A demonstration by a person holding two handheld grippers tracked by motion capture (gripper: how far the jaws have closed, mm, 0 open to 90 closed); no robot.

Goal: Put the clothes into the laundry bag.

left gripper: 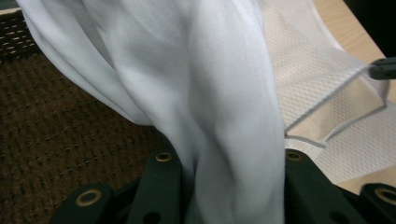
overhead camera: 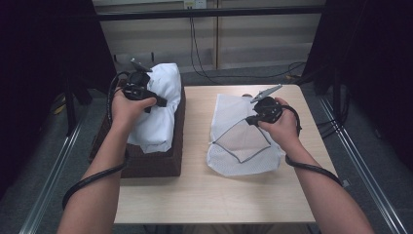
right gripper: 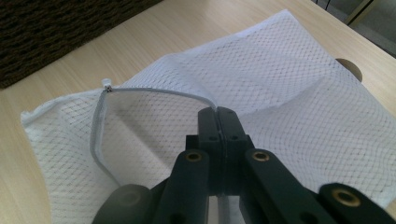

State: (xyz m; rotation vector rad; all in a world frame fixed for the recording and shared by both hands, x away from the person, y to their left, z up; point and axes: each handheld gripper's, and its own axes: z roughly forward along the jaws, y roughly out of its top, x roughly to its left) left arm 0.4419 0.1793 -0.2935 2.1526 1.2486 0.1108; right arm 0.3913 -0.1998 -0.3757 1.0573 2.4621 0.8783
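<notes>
L claw (overhead camera: 160, 102) clamped on white cloth (overhead camera: 158, 105), lifting from basket (overhead camera: 146, 163). R claw (overhead camera: 249, 120) pinches mesh bag (overhead camera: 243, 163) rim open. Next: feed cloth into opening

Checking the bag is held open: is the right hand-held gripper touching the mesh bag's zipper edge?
Touching. In the right gripper view the right hand-held gripper has its jaws shut on the grey zipper edge of the mesh bag, lifting it.

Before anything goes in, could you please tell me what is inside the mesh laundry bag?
Through its open mouth the mesh laundry bag looks empty, with only pale table showing through the netting. The part beneath the right tongs is covered.
</notes>
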